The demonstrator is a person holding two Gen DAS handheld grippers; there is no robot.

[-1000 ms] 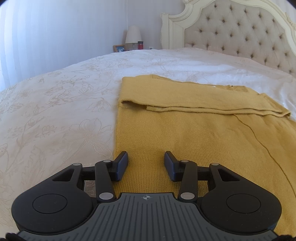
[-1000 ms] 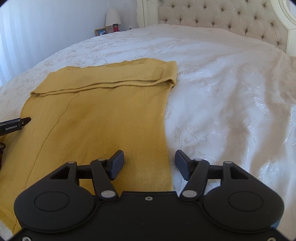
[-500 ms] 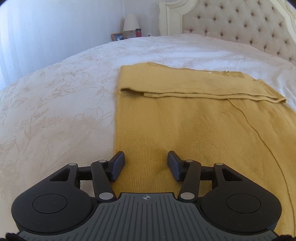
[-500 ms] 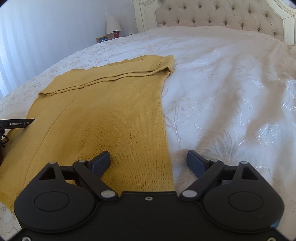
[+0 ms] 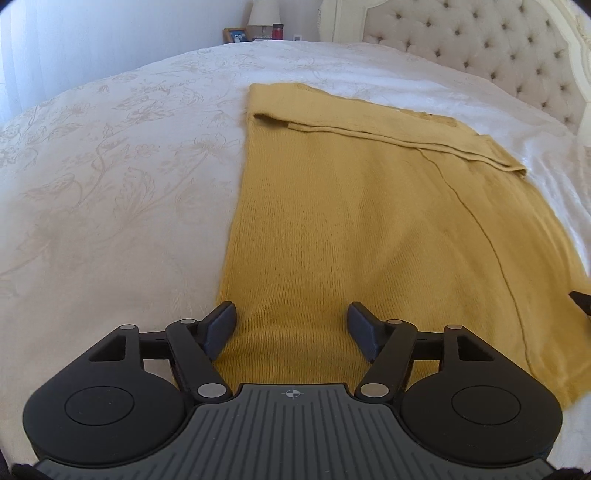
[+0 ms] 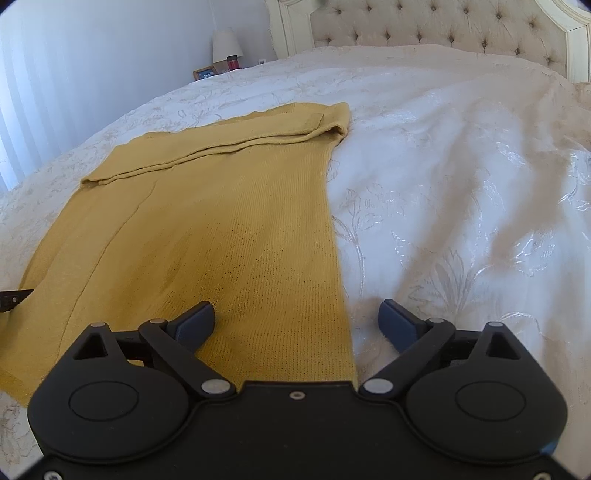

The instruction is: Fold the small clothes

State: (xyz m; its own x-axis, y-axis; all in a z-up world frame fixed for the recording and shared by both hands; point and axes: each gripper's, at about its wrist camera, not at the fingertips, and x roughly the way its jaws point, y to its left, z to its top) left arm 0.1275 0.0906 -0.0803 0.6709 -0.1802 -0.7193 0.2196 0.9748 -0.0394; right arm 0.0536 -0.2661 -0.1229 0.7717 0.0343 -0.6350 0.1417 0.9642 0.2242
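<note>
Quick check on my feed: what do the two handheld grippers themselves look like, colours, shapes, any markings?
Both are black, with two round discs, silver pivot pins and dark blue-grey finger pads. The left gripper has a grey ribbed centre plate with a small crosshair mark. The right gripper has a plain black plate with small screws. No cables or sleeves are visible.

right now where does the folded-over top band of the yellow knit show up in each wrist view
Left wrist: the folded band runs from upper centre down to the right, across the yellow knit.
Right wrist: the folded band runs from the left up to upper centre.
Shared landmark: the lamp by the tufted headboard.
</note>
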